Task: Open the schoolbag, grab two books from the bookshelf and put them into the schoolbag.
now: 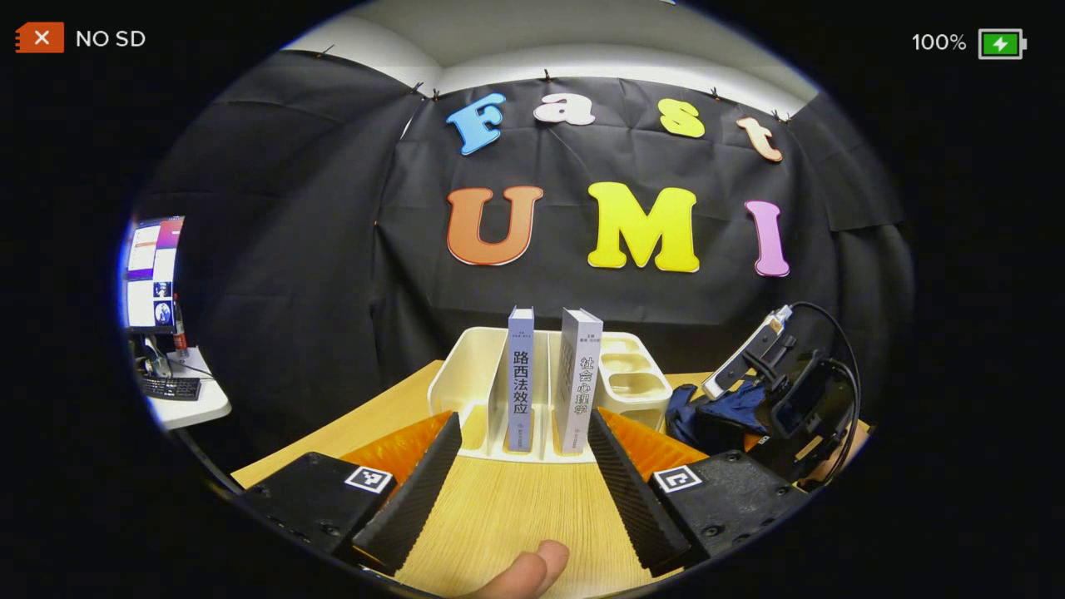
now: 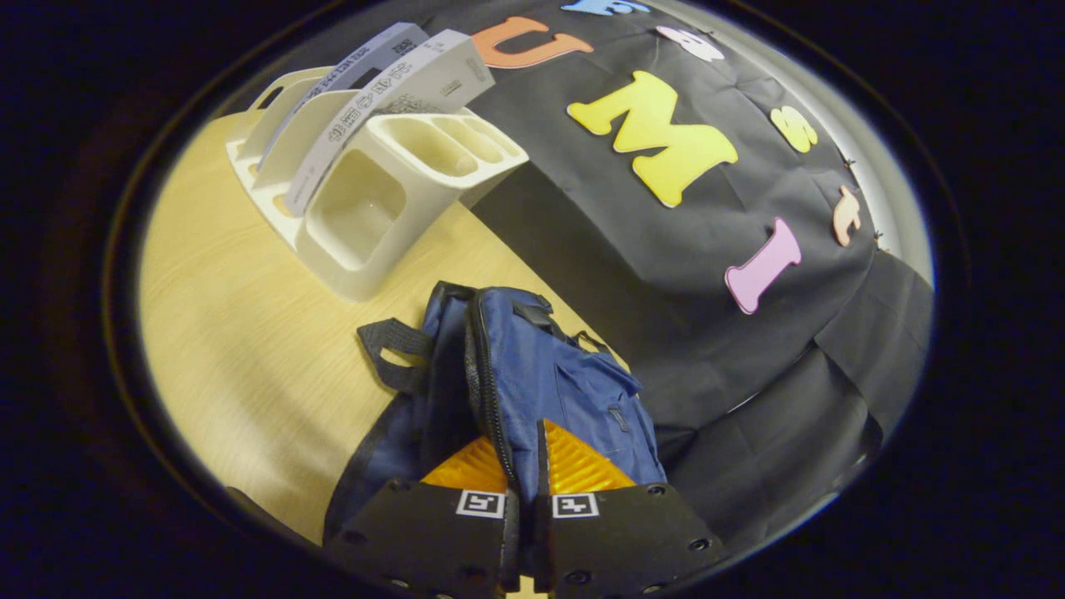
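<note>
In the left gripper view, the left gripper [image 1: 524, 445] hovers low over the wooden table [image 1: 516, 516], its two ribbed fingers spread wide with nothing between them. A fingertip [image 1: 532, 574] of the person holding it shows at the bottom edge. Straight ahead stands the white bookshelf [image 1: 466, 374], its front lip close to the finger ends. Two books stand upright in separate slots: the left book [image 1: 521, 378] and the right book [image 1: 579, 378], a visible gap between them and bare table in front. Right of the bookshelf, the blue schoolbag [image 1: 707, 412] lies near the table's right edge, with the other gripper's body [image 1: 799, 391] over it.

In the right gripper view, the right gripper [image 2: 524, 441] has its fingers closed together on the schoolbag's [image 2: 557, 383] fabric beside the zipper line, pinching it. The bag lies at the table's [image 2: 233, 333] far edge against the black cloth wall [image 2: 749, 349]. A black strap loop [image 2: 395, 349] sticks out toward the open tabletop. The bookshelf [image 2: 366, 216] stands just beyond the bag, apart from it, both books [image 2: 391, 79] leaning in its slots.
</note>
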{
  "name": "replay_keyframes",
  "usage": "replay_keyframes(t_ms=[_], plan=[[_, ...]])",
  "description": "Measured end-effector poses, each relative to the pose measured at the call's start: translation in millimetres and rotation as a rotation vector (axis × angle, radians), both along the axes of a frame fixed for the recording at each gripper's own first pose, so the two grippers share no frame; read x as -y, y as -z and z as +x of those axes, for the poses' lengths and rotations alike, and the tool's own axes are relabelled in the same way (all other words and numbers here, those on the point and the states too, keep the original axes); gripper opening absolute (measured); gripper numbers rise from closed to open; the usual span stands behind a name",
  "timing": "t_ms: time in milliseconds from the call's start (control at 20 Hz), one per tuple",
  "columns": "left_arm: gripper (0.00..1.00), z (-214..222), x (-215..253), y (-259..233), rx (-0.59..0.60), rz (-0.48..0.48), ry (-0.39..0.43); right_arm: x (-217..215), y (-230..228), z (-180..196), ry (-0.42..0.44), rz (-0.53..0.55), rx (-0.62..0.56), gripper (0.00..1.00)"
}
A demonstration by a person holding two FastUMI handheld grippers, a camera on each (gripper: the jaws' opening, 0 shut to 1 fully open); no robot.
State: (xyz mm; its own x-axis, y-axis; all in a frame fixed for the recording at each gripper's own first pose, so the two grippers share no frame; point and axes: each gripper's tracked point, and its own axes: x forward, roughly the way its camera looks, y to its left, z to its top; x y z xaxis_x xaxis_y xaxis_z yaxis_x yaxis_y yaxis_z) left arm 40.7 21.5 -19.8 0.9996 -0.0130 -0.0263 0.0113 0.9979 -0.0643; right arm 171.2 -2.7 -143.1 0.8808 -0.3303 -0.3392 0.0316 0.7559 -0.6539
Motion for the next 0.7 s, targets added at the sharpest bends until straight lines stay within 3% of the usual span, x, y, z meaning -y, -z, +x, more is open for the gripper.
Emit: replay_keyframes(t_ms=[50,100,400,700], plan=[[0.98,0,-2,8,-0.029,-0.019,-0.04,1,-4,1,-0.015,0.044,-0.003,0.11],[0.98,2,1,15,-0.047,-0.035,-0.047,2,-10,-1,-0.024,0.087,-0.006,0.04],[0.98,11,44,25,-0.092,-0.104,0.033,26,-56,-3,-0.113,0.318,-0.02,0.04],[0.98,22,40,2,-0.057,-0.031,0.008,72,-104,2,-0.167,0.386,0.04,0.04]])
